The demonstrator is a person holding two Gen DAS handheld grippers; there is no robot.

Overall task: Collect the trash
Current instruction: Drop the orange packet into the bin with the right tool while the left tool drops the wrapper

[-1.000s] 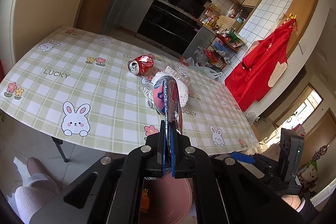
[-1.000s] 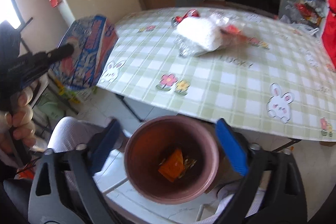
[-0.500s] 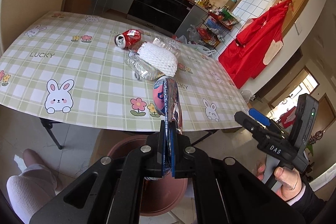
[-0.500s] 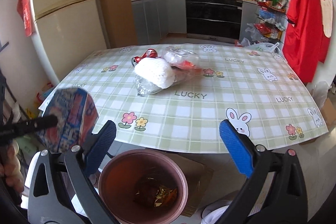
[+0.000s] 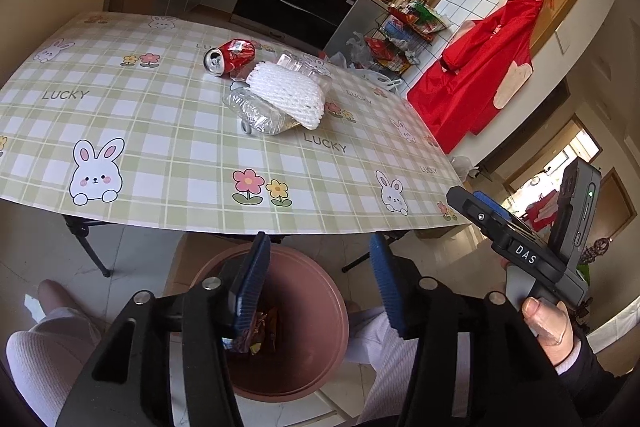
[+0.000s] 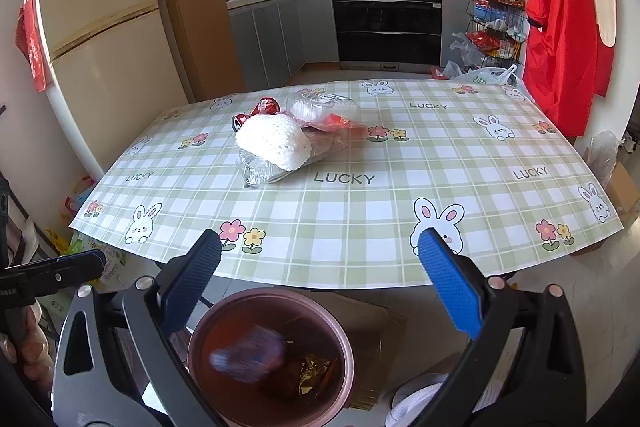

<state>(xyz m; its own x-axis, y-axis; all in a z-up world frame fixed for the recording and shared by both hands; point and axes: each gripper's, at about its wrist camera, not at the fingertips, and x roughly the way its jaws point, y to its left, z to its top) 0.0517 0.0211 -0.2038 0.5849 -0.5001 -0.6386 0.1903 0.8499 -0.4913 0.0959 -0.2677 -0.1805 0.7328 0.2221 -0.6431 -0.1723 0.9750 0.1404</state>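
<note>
The left gripper [image 5: 318,281] has just opened and holds nothing, the right gripper [image 6: 320,281] is open and empty too, and the falling wrapper [image 6: 246,353] could miss the bin [image 6: 344,343] if it drifts.

A table [image 6: 360,219] carries the things, covered edge to edge by a green-and-white checked cloth printed with rabbits, flowers and the word LUCKY. The litter lies in one cluster toward the table's far edge and left of its middle. A crushed red can [image 5: 230,55] lies on its side at the far left of the cluster. A white foam net [image 6: 276,142] rests on top of a crumpled clear plastic package [image 5: 260,113], the piece nearest the near edge. Behind them sits a clear plastic container [image 6: 322,107], with a red wrapper [image 6: 340,123] just beside it.

On the floor [image 5: 132,247] below the near edge stands a brown bin [image 6: 224,315] on flat cardboard [image 6: 380,323].
</note>
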